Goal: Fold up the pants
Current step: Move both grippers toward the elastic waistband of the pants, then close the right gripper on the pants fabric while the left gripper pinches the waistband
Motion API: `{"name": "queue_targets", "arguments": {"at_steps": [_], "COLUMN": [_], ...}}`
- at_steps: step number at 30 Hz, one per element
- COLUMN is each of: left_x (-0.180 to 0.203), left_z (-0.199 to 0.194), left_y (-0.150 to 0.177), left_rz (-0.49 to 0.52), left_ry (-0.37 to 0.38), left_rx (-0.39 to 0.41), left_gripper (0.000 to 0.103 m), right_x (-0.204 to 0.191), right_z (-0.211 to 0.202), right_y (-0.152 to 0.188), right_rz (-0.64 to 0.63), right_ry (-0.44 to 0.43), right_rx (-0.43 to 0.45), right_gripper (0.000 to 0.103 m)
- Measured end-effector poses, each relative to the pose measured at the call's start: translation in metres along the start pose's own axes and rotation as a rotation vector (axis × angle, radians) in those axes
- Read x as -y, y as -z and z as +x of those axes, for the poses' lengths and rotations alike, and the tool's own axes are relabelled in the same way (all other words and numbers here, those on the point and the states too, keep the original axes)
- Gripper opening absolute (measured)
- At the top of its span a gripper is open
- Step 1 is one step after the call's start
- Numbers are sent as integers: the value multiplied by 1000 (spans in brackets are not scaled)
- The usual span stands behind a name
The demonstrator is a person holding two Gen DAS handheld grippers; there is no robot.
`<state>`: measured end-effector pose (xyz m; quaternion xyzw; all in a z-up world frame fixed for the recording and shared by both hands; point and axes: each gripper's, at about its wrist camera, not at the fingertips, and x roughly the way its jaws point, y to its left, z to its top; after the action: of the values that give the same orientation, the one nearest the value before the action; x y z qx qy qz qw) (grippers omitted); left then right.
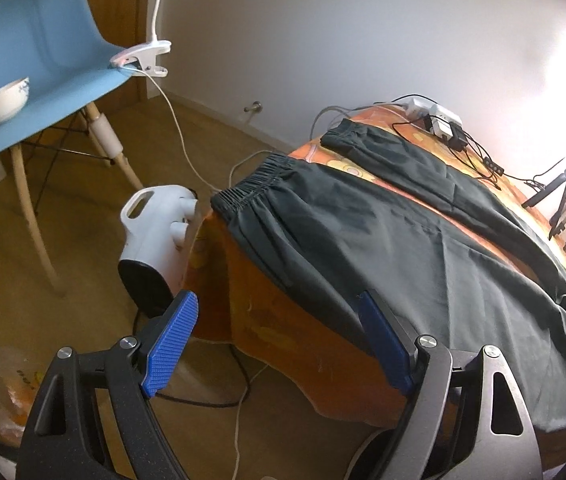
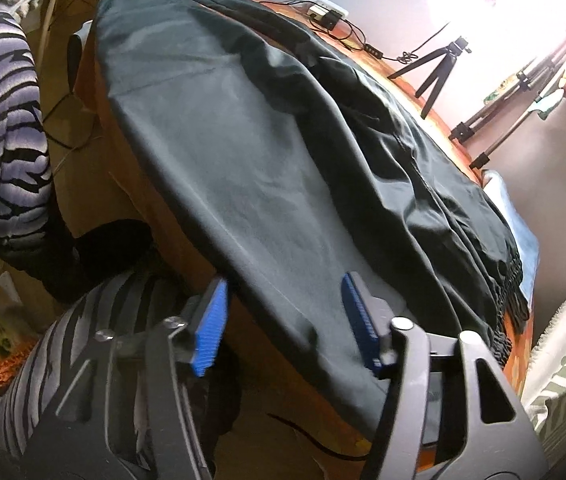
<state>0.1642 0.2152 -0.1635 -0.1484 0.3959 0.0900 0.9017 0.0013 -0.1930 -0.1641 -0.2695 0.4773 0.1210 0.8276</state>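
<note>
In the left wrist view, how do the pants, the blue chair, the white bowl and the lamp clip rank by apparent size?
1. pants
2. blue chair, though it stands farther away
3. and 4. white bowl and lamp clip look alike; no ranking.

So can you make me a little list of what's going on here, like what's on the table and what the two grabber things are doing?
Table: orange cloth
Pants: dark, spread flat on the table, waistband at the far left corner
Left gripper: open, at the near edge of the pants, nothing held
Right gripper: fingers either side of the pants' near edge, not yet pressing
Also on table: power strip, small tripod
Nearby: blue chair with a bowl
</note>
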Motion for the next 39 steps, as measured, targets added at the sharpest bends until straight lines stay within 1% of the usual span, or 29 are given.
{"name": "queue_targets", "arguments": {"at_steps": [2, 5, 8, 12, 18, 20, 25, 27, 29, 31, 32, 35, 39], "left_x": [-3, -12, -23, -48, -69, -70, -65, -66, -68, -67, -67, -71, -75], "left_z": [5, 12, 22, 37, 67, 80, 92, 95, 95, 96, 95, 85, 82], "left_y": [-2, -9, -19, -38, -63, -68, -71, -71, -70, -70, -70, -69, -69], "left_rz": [-7, -30, -59, -127, -178, -192, -202, -228, -256, -267, -270, -268, -288], "left_ry": [7, 20, 19, 35, 71, 89, 86, 72, 74, 58, 57, 42, 68], "left_rx": [0, -2, 3, -5, -68, -106, -141, -146, -140, -139, -139, -117, -127], "left_gripper": [83, 83, 83, 83, 83, 83, 83, 82, 81, 73, 72, 72, 72], "right_x": [1, 5, 12, 23, 31, 35, 47, 52, 56, 62, 63, 67, 72], "right_z": [-2, -8, -13, -16, -16, -15, -11, -9, -8, -6, -4, 1, 7], "right_y": [-4, -10, -21, -38, -59, -64, -66, -66, -67, -68, -68, -69, -70], "right_rz": [9, 24, 37, 42, 34, 40, 76, 82, 93, 107, 111, 113, 115], "right_ry": [-15, -9, 12, 64, 118, 127, 116, 111, 97, 82, 75, 61, 44], "right_rx": [-7, 3, 10, 8, -1, -2, 5, 13, 28, 34, 36, 47, 58], "right_gripper": [17, 12, 10, 8, 8, 8, 8, 8, 8, 8, 8, 8, 8]}}
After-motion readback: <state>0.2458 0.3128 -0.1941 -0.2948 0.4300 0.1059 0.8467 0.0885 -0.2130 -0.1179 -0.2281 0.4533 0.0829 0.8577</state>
